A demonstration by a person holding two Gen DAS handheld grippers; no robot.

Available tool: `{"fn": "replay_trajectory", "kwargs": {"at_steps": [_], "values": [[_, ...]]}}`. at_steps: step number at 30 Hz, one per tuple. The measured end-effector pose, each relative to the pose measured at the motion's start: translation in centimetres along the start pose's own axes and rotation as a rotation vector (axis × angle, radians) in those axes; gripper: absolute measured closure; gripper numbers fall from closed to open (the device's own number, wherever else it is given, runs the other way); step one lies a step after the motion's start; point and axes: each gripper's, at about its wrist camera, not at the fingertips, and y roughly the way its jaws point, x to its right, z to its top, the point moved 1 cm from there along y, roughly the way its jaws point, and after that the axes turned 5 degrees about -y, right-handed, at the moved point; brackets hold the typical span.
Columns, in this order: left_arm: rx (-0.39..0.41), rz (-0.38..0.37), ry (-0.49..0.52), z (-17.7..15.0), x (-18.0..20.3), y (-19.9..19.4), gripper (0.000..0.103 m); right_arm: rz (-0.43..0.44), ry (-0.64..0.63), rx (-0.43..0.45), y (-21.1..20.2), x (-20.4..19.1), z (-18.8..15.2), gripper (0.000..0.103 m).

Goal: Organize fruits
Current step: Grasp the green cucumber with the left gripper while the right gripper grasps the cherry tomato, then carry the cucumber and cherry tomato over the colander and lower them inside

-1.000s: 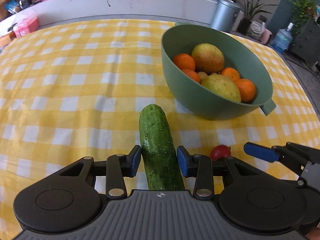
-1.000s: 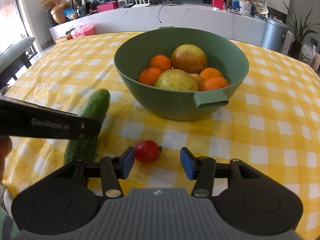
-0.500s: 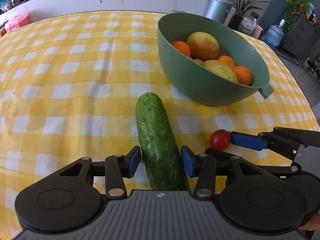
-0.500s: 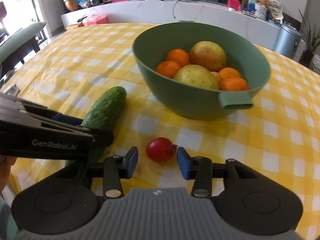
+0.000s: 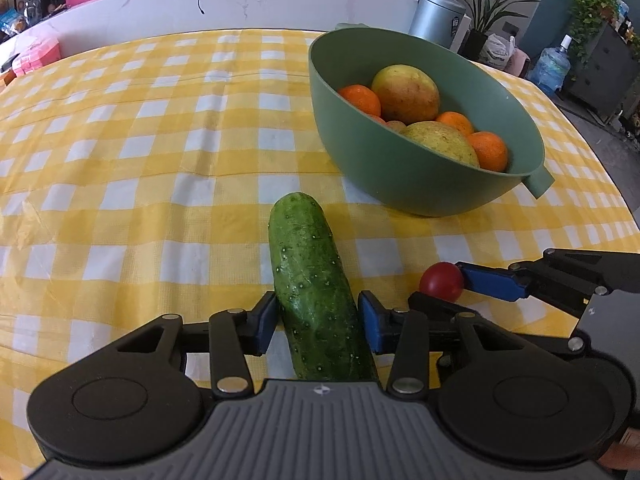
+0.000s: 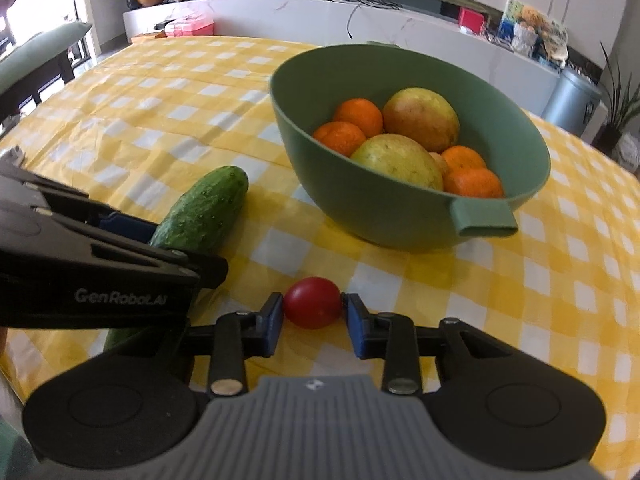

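A green cucumber (image 5: 310, 276) lies on the yellow checked tablecloth, between the blue pads of my left gripper (image 5: 318, 322), which is shut on its near half. It also shows in the right wrist view (image 6: 202, 214). My right gripper (image 6: 313, 316) is shut on a small red tomato (image 6: 313, 307), with both pads touching its sides. The tomato also shows in the left wrist view (image 5: 441, 281). A green bowl (image 5: 404, 172) beyond holds oranges and two yellow-green fruits; it also shows in the right wrist view (image 6: 384, 212).
The bowl has a small handle tab (image 6: 482, 220) facing me. A white counter (image 5: 240, 4) with boxes and cables runs behind the table. A grey bin (image 5: 438, 14) and plants stand at the far right. A chair (image 6: 36, 56) stands at the left.
My right gripper has closed from open around the tomato to touching it on both sides. My left gripper has stayed around the cucumber, and both views have drawn back slightly from the bowl.
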Motion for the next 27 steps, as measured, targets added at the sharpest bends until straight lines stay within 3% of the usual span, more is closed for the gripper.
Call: {"fn": "replay_trajectory", "kwargs": {"at_steps": [11,27], "values": [[0.015,-0.011,-0.051,-0.1,-0.6,-0.3,0.057,0.001,-0.018,0.012,-0.1,-0.3,0.1,0.074],[0.11,-0.019,-0.063,0.2,-0.7,-2.9,0.059,-0.027,-0.002,0.13,-2.5,-0.1,0.6,0.074]]}}
